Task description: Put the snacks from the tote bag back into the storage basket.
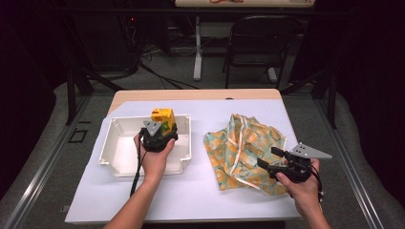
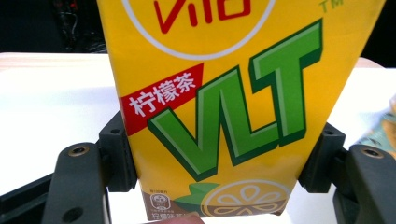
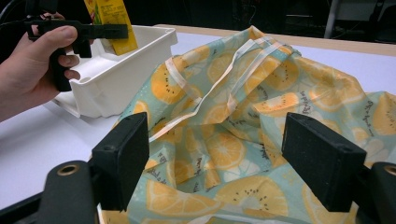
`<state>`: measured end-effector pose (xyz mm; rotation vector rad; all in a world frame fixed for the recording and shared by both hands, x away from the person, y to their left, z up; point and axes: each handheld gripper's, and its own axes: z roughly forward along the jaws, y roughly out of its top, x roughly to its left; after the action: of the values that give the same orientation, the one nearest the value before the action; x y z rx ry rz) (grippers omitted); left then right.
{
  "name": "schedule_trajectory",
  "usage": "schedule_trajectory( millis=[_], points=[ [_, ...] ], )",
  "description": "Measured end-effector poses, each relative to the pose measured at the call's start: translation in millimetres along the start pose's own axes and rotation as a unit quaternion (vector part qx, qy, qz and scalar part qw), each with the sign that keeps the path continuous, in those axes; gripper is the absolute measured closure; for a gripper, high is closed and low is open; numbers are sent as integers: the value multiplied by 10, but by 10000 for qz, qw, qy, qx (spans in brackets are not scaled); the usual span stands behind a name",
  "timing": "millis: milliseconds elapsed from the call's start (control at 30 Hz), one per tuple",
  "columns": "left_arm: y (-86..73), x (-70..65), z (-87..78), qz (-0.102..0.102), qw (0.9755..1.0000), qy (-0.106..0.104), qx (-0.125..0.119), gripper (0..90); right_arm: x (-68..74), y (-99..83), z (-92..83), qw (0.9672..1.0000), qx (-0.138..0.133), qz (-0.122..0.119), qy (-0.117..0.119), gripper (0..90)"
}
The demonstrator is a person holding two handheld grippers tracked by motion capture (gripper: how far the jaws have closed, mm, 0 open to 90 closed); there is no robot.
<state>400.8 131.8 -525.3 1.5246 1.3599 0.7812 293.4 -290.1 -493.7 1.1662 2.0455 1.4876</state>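
Observation:
A yellow lemon tea carton [image 1: 162, 117] with big green letters [image 2: 219, 107] stands upright in the far right part of a white plastic tray [image 1: 119, 152]. My left gripper [image 1: 161, 129] is shut on the carton's lower sides, one pad on each side [image 2: 219, 158]. A fruit-print cloth bag [image 1: 243, 143] with pale handles lies crumpled to the right of the tray. My right gripper [image 1: 270, 157] hovers at the bag's near right edge, jaws open with nothing between them [image 3: 217, 158]. In the right gripper view, the bag [image 3: 243, 121] spreads ahead, with the tray [image 3: 112, 79] and the held carton [image 3: 114, 23] at upper left.
A white sheet [image 1: 191, 191] covers most of the wooden table [image 1: 191, 94]. A black folding chair [image 1: 260, 38] and a table leg [image 1: 197, 47] stand beyond the far edge. Metal rails run along the floor on both sides.

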Motion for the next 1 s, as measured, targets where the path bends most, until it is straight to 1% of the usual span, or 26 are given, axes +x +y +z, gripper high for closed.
schedule_trajectory(
  millis=[167, 400, 467, 600, 700, 800, 867, 900, 933, 1000],
  points=[
    [-14, 51, 80, -150, 9998, 145, 38, 309, -17, -2, -7, 10000, -18, 30, 0, 229],
    [-37, 91, 172, -197, 9992, 359, 36, 308, -48, -15, -1, 10000, -32, 74, -20, 234],
    [-54, 104, 203, -212, 9990, 391, 72, 308, -49, -16, 2, 9999, -68, 112, -20, 234],
    [-85, 134, 247, -290, 9984, 454, 176, 308, -72, -18, 1, 10000, -29, 81, -39, 236],
    [-92, 156, 267, -331, 9978, 552, 164, 308, -88, -18, 6, 10000, -21, 82, -37, 236],
    [-100, 171, 285, -295, 9975, 619, 187, 308, -92, -15, 11, 9999, -60, 98, -26, 237],
    [-113, 180, 298, -199, 9974, 654, 248, 308, -99, -17, 24, 10000, -46, 34, -1, 237],
    [-124, 181, 308, -182, 9971, 682, 274, 308, -100, -19, 29, 10000, -47, 36, -12, 238],
    [-141, 192, 329, -166, 9967, 704, 359, 308, -112, -24, 35, 10000, -59, 63, -5, 238],
    [-149, 194, 339, -193, 9963, 729, 403, 308, -117, -27, 41, 9999, -85, 97, 21, 238]
  ],
)
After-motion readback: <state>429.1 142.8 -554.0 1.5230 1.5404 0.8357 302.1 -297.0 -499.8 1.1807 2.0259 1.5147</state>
